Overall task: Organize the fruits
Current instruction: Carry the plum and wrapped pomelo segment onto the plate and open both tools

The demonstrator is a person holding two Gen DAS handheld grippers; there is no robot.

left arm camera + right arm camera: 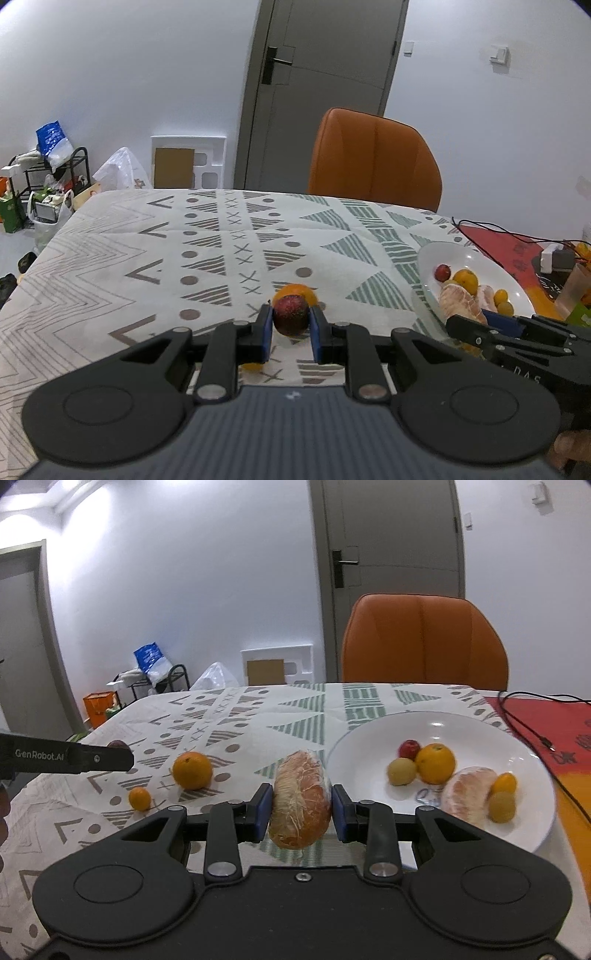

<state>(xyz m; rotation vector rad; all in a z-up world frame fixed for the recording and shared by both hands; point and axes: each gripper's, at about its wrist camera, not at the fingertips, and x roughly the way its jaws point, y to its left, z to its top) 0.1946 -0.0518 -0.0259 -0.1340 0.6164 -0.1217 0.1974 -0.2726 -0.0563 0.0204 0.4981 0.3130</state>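
My left gripper (291,325) pinches a dark red fruit (290,314), half hiding the orange (295,290) behind. My right gripper (300,806) clamps a wrapped pomelo segment (300,799) beside the white plate (354,753), its lower rim cut off.

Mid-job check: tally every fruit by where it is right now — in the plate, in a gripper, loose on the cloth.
In the white plate: 6
Held, dark red fruit in left gripper, wrapped pomelo piece in right gripper: 2
Loose, orange and small orange: 2
Total: 10
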